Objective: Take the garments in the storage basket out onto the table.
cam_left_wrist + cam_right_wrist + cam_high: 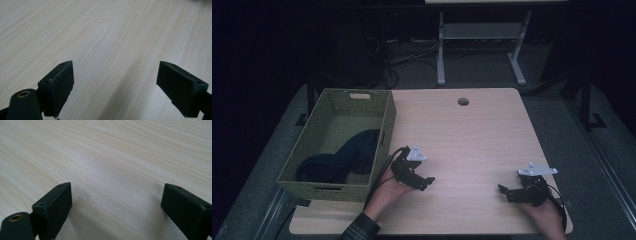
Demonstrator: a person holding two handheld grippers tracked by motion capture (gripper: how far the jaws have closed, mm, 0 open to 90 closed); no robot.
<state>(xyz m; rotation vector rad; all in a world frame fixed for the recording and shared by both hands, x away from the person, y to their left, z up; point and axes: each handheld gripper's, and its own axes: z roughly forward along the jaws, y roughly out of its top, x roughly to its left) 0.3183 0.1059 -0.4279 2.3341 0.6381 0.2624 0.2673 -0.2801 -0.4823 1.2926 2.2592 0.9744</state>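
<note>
1. Dark cloth [344,156] in the basket [384,131], slumped over the floor of its near half, well short of the rim.
2. Long axis from the basket's near-left corner up toward the middle of its right wall; thicker, higher end at the right wall, thinner end toward the near-left corner.
3. Up and to the left of the left tongs [426,181], beyond the basket's right wall; wall between the two, no contact.
4. Left tongs just beside that wall, low over the table [482,130], tips aimed right, away from the cloth; jaws wide apart with bare wood between them in the left gripper view.
5. Right tongs [504,192] well apart from the basket, near the table's right front corner, tips aimed left; jaws likewise wide apart, nothing held.
6. Left hand [384,190] clearly the nearer; likely next: lift, turn back left over the wall, then down onto the cloth's high end.
</note>
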